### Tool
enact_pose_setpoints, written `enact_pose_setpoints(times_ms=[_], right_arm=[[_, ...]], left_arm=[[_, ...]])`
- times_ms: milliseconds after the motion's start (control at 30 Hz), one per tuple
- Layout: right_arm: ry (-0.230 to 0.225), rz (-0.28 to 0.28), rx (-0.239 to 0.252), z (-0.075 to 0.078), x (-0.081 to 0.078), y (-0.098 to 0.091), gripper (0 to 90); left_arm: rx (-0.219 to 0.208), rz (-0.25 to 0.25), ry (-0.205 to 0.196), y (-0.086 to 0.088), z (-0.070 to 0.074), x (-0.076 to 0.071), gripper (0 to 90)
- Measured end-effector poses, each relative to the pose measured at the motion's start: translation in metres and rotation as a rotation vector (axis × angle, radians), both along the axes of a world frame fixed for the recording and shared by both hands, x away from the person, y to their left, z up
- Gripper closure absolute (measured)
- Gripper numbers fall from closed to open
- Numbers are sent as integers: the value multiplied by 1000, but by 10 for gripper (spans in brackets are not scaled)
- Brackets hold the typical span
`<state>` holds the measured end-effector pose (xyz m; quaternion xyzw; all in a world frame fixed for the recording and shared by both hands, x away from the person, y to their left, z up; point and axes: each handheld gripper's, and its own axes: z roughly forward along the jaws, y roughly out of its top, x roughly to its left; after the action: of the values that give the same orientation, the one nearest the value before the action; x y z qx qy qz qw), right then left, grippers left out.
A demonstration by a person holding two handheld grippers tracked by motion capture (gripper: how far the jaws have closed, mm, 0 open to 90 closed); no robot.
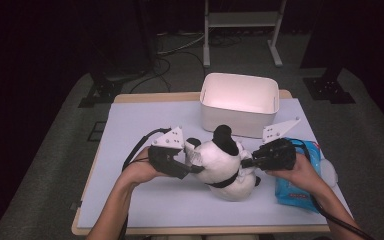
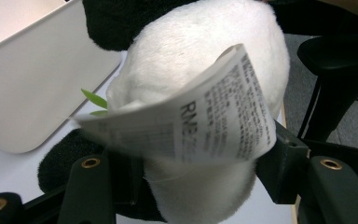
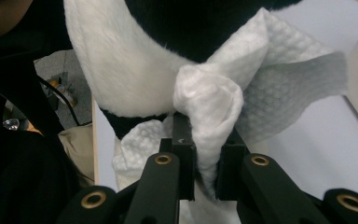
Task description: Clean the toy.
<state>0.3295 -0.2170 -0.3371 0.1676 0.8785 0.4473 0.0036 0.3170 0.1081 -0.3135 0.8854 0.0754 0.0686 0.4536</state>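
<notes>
High view shows you the whole table: your left gripper (image 1: 192,169) meets the left side of the black-and-white plush panda (image 1: 226,167), your right gripper (image 1: 247,162) its right side, and the toy sits near the middle of the pale tabletop (image 1: 145,120), just in front of the white rectangular plastic bin (image 1: 239,104). To the right, under your right hand, lies a blue plastic pack of wipes (image 1: 300,180).

Right gripper view gives you what that view cannot: your jaws are clamped on a bunched fold of white embossed wipe cloth (image 3: 209,102), pressed against the panda's fur.

Left gripper view shows a white printed fabric label (image 2: 186,123) curling off the panda's white body (image 2: 191,60). Your jaws stand partly closed on either side of that body; whether the pads press on it I cannot tell.

The bin looks empty as far as its inside shows.

The panda has white fur, black ears and limbs, and a small green leaf (image 2: 93,99).
</notes>
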Motion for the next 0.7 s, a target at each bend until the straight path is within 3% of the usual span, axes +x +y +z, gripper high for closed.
enact_pose_setpoints(times_ms=[167,500,700], right_arm=[[-19,-2,45,16,-3,-8,809],[-97,32,6,57,-3,10,808],[-117,48,25,70,-2,17,808]], left_arm=[[11,-6,-1,-2,3,-2,413],[23,-14,10,-14,6,0,410],[23,-20,6,-17,7,1,408]])
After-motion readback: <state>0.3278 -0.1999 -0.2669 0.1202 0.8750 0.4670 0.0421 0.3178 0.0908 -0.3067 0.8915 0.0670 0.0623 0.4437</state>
